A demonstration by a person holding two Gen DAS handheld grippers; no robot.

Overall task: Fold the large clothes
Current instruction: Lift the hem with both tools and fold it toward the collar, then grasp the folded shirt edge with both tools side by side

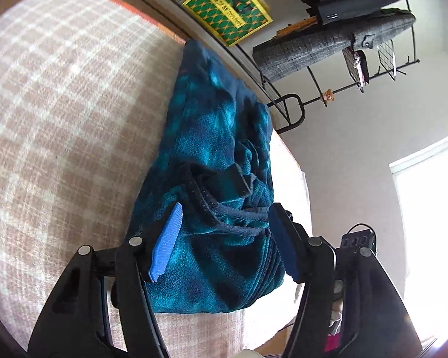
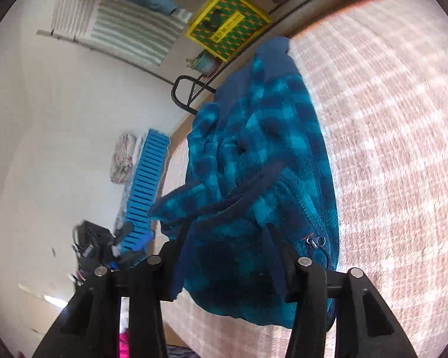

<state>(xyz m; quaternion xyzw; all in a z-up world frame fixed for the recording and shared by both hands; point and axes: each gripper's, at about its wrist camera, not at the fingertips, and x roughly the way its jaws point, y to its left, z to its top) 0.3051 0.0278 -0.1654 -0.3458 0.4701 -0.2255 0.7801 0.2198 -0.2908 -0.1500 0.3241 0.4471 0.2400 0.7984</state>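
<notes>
On the plaid-covered bed [image 1: 59,113], along its edge, a folded teal and navy checked fleece jacket [image 1: 221,161] is laid as a compact bundle, with a dark drawstring and a zipper seen across its near end. From the left wrist view, the left claw [image 1: 227,241] is seen held apart, its blue ribbed pads [image 1: 165,244] standing on either side of the bundle's near end without pressing on it; the fabric is seen between the fingers but is not gripped. From the right wrist view, the right claw [image 2: 227,256] is also seen parted, its dark fingers straddling the near end of the same jacket [image 2: 262,161]; whether the pads touch the fleece cannot be told, as the tips are hidden against the dark cloth. A zipper pull [image 2: 315,241] is seen lying on the jacket's side toward the blanket [image 2: 403,149]. Beyond the bed, a yellow and green patterned box [image 1: 228,9] is set by the wall, and a black clothes rack [image 1: 343,41] is hung with grey and dark garments. A blue slatted crate [image 2: 147,191] is seen standing by the wall.
</notes>
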